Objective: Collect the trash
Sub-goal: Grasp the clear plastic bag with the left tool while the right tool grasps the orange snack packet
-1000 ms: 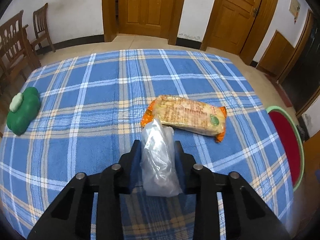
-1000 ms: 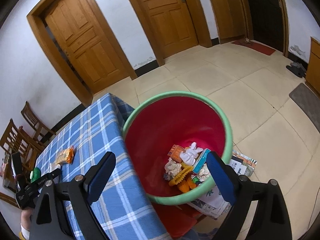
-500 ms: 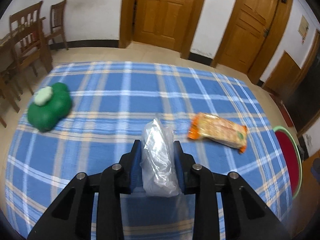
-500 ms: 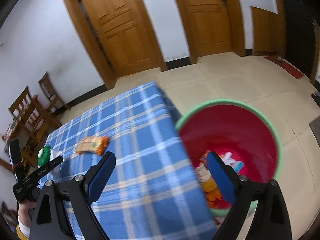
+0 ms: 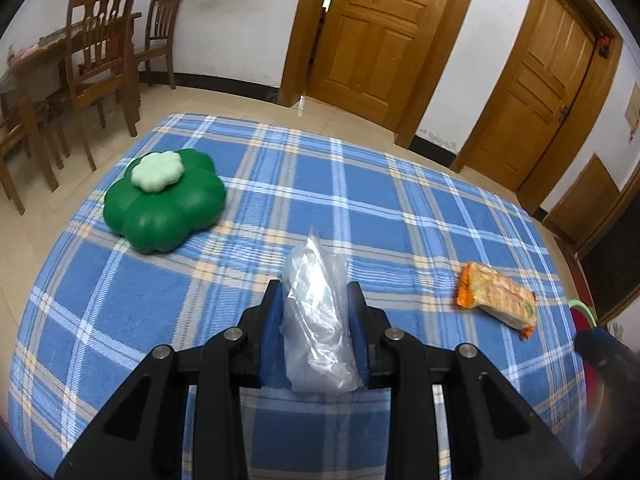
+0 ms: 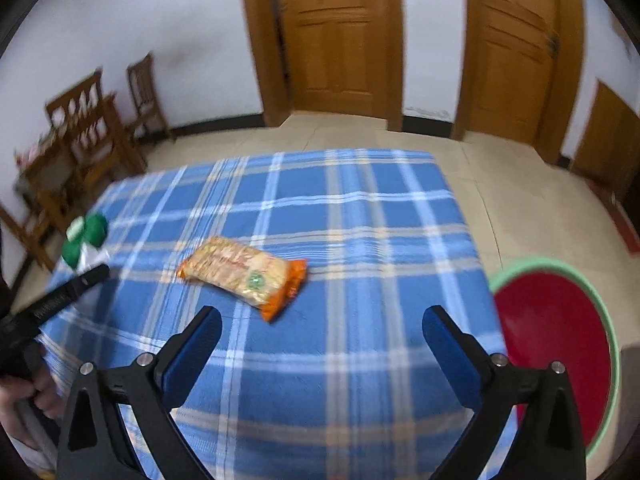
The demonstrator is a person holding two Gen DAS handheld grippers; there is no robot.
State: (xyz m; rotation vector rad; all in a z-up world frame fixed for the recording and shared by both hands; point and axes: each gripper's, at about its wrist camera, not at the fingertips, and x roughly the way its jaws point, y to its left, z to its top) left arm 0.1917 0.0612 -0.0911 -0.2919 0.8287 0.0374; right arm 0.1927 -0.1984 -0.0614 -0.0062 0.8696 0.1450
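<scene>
While the left gripper clamps a plastic bag, the empty right gripper gapes above a snack packet left on the bench, beside the bin.

Bare blue plaid tablecloth lay open ahead of the right gripper — only the orange snack packet interrupted it.

This is a room in a home. It has wooden doors, wooden chairs, a tiled floor and a table with a blue checked cloth.
</scene>
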